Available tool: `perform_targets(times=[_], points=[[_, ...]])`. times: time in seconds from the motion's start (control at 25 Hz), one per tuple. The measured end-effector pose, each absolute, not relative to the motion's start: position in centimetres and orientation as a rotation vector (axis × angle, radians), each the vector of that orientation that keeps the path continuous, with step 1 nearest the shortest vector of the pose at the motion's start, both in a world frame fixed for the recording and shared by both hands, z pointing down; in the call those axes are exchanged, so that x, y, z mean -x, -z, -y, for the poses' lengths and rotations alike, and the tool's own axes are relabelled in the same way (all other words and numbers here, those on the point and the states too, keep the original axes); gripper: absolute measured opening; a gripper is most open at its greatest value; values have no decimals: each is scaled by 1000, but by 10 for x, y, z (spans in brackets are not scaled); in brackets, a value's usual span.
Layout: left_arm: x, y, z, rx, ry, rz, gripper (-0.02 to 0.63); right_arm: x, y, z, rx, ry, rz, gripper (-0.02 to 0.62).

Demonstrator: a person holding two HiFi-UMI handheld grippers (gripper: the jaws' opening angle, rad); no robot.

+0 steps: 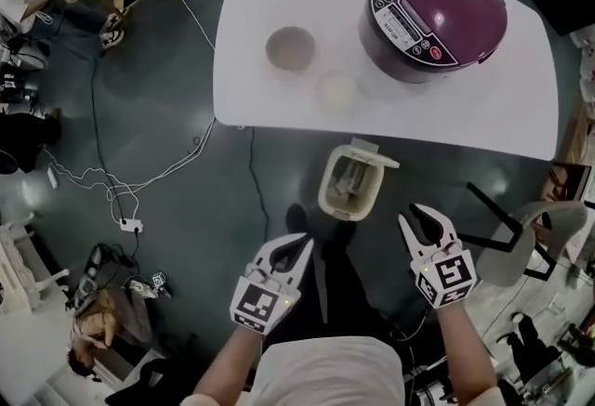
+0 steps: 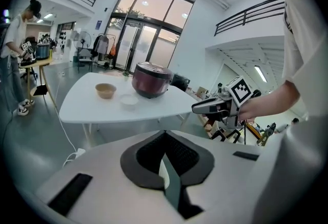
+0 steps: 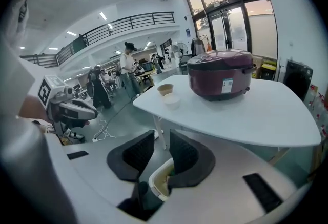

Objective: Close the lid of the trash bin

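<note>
The left gripper (image 1: 299, 244) is clenched on nothing, its pads meeting. The right gripper (image 1: 423, 226) is released, jaws apart and empty. Both hover near the bin (image 1: 349, 186) without touching it, one to its near left and the other to its near right. The bin stands on the floor, its lid (image 1: 367, 151) flipped up on the far side. The lid looks like thin, light, smooth plastic that should swing freely. A push on its top edge would likely drop it, with no grip needed. The hinge is hidden and the bin's contents are unclear. The right gripper view shows only the bin's rim.
</note>
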State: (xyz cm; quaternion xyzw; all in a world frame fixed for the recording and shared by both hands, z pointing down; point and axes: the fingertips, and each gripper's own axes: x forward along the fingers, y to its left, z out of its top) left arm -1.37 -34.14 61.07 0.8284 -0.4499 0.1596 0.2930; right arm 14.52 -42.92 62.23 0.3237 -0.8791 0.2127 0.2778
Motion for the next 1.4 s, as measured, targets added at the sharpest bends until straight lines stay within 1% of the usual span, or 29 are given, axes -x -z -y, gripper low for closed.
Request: perform_targets(times=[0.28, 0.56, 1.0, 1.16, 1.4], points=[[9, -670, 353, -2200, -446, 1139, 15, -129, -700, 463, -842, -561, 2304, 109], [0, -732, 366, -2174, -463, 1109, 14, -132, -792, 490, -811, -579, 2245, 115], [2, -782, 383, -2166, -474, 1100, 15, -143, -892, 516, -755, -642, 2137, 120], [0, -794, 379, -2150, -487, 1081, 14, -150, -914, 520, -774, -687, 2103, 121], [1, -805, 365, -2126, -481, 1071, 14, -146, -912, 518, -785, -673, 2123, 121]])
